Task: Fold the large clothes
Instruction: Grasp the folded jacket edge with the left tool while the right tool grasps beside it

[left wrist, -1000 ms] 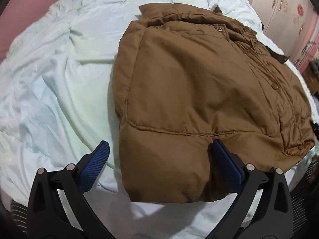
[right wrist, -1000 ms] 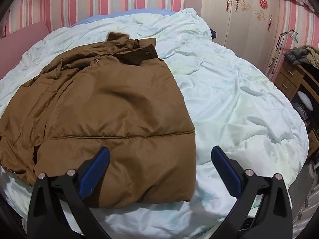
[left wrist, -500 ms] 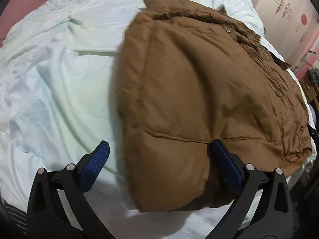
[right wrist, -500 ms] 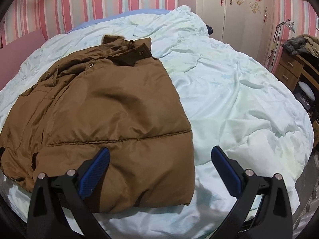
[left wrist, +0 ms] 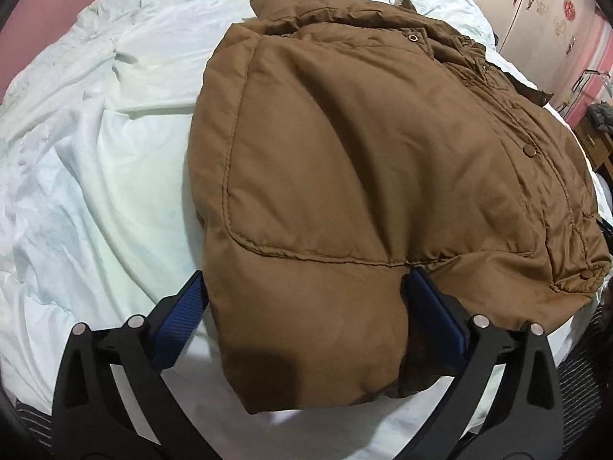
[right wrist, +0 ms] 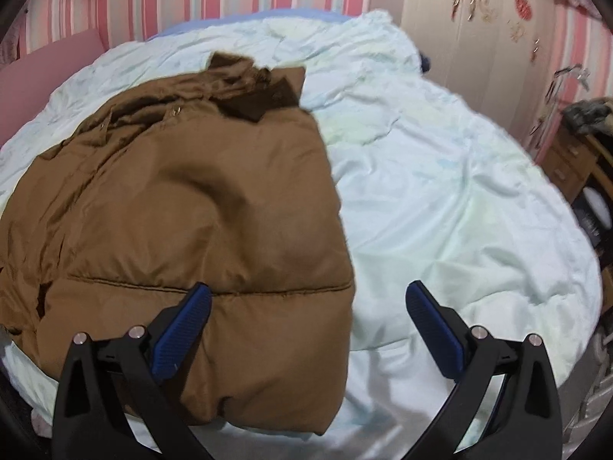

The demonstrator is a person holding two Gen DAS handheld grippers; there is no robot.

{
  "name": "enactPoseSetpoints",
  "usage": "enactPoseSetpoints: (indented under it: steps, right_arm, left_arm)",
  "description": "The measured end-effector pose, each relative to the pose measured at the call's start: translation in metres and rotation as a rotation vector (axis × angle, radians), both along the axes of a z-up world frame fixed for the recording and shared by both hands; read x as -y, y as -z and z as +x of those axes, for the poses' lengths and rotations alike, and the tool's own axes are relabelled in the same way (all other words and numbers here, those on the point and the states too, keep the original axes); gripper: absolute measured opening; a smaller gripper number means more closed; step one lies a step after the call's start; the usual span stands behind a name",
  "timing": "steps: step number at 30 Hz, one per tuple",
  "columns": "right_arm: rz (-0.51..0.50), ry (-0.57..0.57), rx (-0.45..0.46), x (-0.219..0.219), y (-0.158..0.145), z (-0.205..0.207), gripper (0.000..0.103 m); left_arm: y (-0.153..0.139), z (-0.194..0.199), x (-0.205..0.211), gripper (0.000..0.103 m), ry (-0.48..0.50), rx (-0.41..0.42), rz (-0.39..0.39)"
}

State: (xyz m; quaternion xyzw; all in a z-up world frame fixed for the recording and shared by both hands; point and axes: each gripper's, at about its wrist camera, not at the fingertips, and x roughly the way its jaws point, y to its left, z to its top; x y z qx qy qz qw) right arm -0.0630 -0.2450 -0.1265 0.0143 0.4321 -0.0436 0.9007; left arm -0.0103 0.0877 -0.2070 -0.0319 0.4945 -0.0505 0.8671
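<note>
Both cameras are sitting closer to the coat than half a second ago, so the padded hem is filling more of each view, and the right wrist picture is now smeared with motion blur.

On the left, the left gripper [left wrist: 304, 299] is hovering at the near edge of the brown jacket [left wrist: 383, 161], its jaws spread wide and straddling the hem's near corner; the blue pads [left wrist: 180, 318] are flanking the fabric without pinching it, the right-hand finger lying against a dent in the padding. That jacket is lying folded on the pale rumpled duvet [left wrist: 95, 153], collar pointing away, snap buttons running down its right side.

Moving right, the right gripper [right wrist: 306, 303] is also standing wide open. Its left finger is overlapping the jacket [right wrist: 184, 207] just below the quilted seam, while its right finger is hanging over bare duvet [right wrist: 440, 191], well clear of the cloth. Whether the left pad is touching the fabric cannot be told. Further right a cream wardrobe [right wrist: 471, 50] and a wooden dresser [right wrist: 571, 161] are showing against the striped wall [right wrist: 191, 0].
</note>
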Motion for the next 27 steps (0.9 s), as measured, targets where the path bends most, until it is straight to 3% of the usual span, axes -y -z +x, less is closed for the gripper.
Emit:
enactPoseSetpoints:
  steps: [3, 7, 11, 20, 24, 27]
  right_arm:
    - [0.031, 0.004, -0.004, -0.001, 0.006, 0.0, 0.101]
    - [0.068, -0.064, 0.0, -0.016, 0.005, -0.004, 0.101]
    - [0.002, -0.091, 0.005, -0.041, 0.006, -0.005, 0.101]
    - [0.079, -0.065, -0.041, -0.032, 0.015, 0.007, 0.102]
    - [0.134, -0.065, -0.021, -0.027, 0.013, 0.001, 0.102]
    - [0.118, -0.063, -0.031, -0.029, 0.012, 0.001, 0.102]
  left_arm:
    - [-0.001, 0.003, 0.001, 0.1, -0.008, -0.003, 0.01]
    - [0.003, 0.01, -0.006, 0.1, -0.038, -0.04, -0.036]
    - [0.008, 0.018, -0.007, 0.1, -0.015, -0.081, -0.044]
    - [0.01, 0.017, -0.01, 0.1, -0.012, -0.083, -0.068]
    - [0.006, 0.012, -0.013, 0.1, -0.036, -0.107, -0.091]
    - [0.0, 0.003, -0.01, 0.083, -0.014, -0.102, -0.108]
